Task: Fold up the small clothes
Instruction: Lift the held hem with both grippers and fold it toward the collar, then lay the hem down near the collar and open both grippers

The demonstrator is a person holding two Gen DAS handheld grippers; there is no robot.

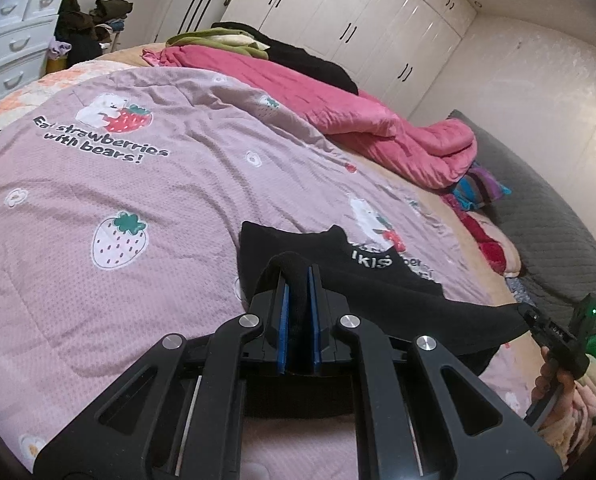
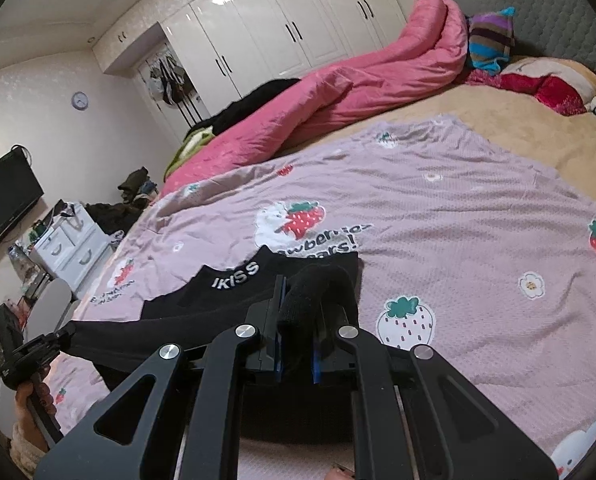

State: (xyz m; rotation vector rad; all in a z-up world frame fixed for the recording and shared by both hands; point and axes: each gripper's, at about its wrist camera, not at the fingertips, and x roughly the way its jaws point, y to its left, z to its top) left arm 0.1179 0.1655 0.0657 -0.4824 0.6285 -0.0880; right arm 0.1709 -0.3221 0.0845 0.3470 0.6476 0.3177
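Note:
A small black garment (image 1: 378, 292) with white "IKISS" lettering lies on the pink strawberry-print blanket (image 1: 138, 200). One edge of it is lifted and stretched taut between both grippers. In the left wrist view my left gripper (image 1: 298, 276) is shut on a bunched black fold at the near edge. My right gripper (image 1: 526, 314) pinches the far right corner. In the right wrist view my right gripper (image 2: 298, 290) is shut on a black fold of the garment (image 2: 218, 304). The left gripper (image 2: 68, 334) grips the opposite corner at the left, with a hand (image 2: 30, 396) behind it.
A rolled pink quilt (image 2: 338, 88) lies along the far side of the bed, with dark clothes beyond it. Pillows (image 2: 546, 80) sit by the grey headboard (image 2: 558, 8). White wardrobes (image 2: 278, 32) line the wall. A white drawer chest (image 2: 70, 248) and a TV (image 2: 6, 196) stand past the bed's foot.

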